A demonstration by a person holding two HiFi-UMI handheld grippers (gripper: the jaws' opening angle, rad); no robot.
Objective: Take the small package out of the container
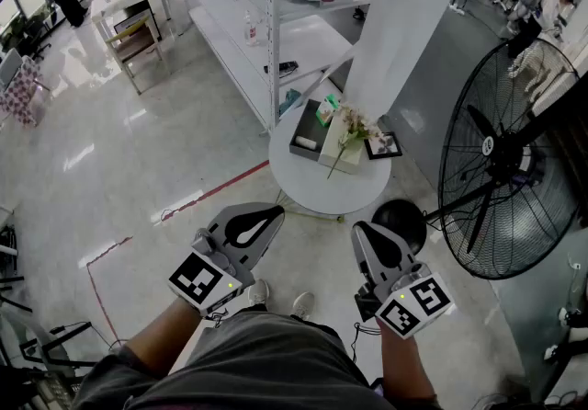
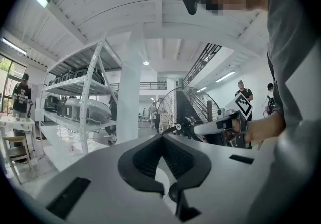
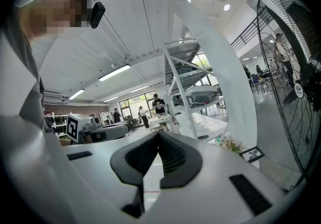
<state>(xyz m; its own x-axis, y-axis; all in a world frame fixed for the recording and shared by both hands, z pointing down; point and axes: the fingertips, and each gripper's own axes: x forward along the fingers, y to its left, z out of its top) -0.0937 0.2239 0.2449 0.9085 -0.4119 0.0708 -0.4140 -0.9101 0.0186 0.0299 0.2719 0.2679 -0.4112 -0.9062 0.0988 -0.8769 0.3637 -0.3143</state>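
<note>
In the head view the task looks not yet begun: the person stands back from the round white table point(image 1: 308, 189), with the left gripper point(image 1: 265, 216) and right gripper point(image 1: 366, 235) held close to the body, well short of the table's near edge. On the table's top sits a dark, boxy container point(image 1: 304, 136), and at its far side a small green-and-white package point(image 1: 327, 110). It is too small to tell whether the package lies inside the container or just behind it. A pale box with a spray of flowers point(image 1: 353, 130) and a dark picture frame point(image 1: 383, 145) stand on the table's right half. A big wire-caged fan point(image 1: 501, 160) stands off to the table's right. The next move, I judge, is to step up to the table, spread one pair of tongs and reach over the container. In the left gripper view, the left gripper point(image 2: 161, 136) shows smooth grey shells and ribbed black pads pressed tip to tip, with nothing between them. In the right gripper view, the right gripper point(image 3: 159, 134) is likewise pressed together and empty, with the table low to its right.
</note>
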